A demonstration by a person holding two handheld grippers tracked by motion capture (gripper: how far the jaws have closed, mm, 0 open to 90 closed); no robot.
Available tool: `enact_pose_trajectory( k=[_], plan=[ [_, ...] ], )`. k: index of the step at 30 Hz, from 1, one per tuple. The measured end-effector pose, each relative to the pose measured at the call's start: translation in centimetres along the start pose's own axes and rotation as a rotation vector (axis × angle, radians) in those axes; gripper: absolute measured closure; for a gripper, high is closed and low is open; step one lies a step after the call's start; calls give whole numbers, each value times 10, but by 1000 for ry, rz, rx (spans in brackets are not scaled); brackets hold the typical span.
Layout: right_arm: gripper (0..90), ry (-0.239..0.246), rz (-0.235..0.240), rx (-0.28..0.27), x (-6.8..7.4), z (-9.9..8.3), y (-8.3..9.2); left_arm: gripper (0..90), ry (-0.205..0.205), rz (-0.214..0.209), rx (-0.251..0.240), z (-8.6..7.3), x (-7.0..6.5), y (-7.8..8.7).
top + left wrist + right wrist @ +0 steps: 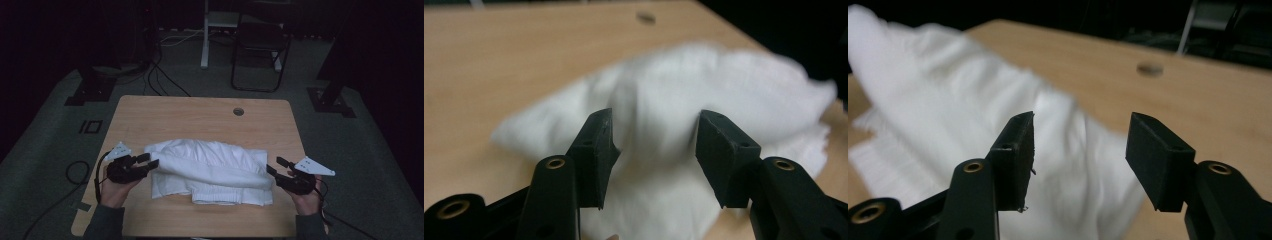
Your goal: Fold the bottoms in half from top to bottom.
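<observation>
a folded white towel (pixel 210 172) is left on the table (pixel 200 117); both hand-held grippers, left (pixel 148 161) and right (pixel 274 166), are held open and empty at its ends.

The cloth (pixel 210 170) lies mid-table (pixel 200 115); grippers flank it at nine (pixel 150 161) and three (pixel 275 167), apparently just clear.

Dim throughout in the high view, black beyond the worktop (pixel 200 120), soft shadow under the white cloth (pixel 210 170). Brighter, warmer in both gripper views; cloth blurred and nearly blown out, near black jaws sharp, far edges out of focus.
</observation>
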State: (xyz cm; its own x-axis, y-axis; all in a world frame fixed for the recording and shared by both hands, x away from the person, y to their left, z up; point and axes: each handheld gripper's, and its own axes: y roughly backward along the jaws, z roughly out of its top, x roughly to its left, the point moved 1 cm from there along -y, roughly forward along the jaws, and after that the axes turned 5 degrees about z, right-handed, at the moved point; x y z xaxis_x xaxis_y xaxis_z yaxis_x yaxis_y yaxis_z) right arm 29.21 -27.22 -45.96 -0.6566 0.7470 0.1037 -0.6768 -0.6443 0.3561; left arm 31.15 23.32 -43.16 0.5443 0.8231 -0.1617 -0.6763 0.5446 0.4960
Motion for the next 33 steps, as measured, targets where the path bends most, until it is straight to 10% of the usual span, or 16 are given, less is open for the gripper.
enact_pose_trajectory(
  k=[7, 14, 23, 33],
  plan=[
    [468, 14, -28, 132, 9, 20, -58, 499, -50, 36, 63, 23, -18, -38],
    [482, -16, -1, 260, 23, 4, -107, 518, -82, -14, 259, -16, -44, -103],
    [508, 20, -17, 334, 49, -49, -93, 530, -106, -20, 305, -66, -56, -89],
    [520, 101, -49, 355, 66, -62, -96, 561, -159, 62, 286, -80, -61, -95]
  ],
)
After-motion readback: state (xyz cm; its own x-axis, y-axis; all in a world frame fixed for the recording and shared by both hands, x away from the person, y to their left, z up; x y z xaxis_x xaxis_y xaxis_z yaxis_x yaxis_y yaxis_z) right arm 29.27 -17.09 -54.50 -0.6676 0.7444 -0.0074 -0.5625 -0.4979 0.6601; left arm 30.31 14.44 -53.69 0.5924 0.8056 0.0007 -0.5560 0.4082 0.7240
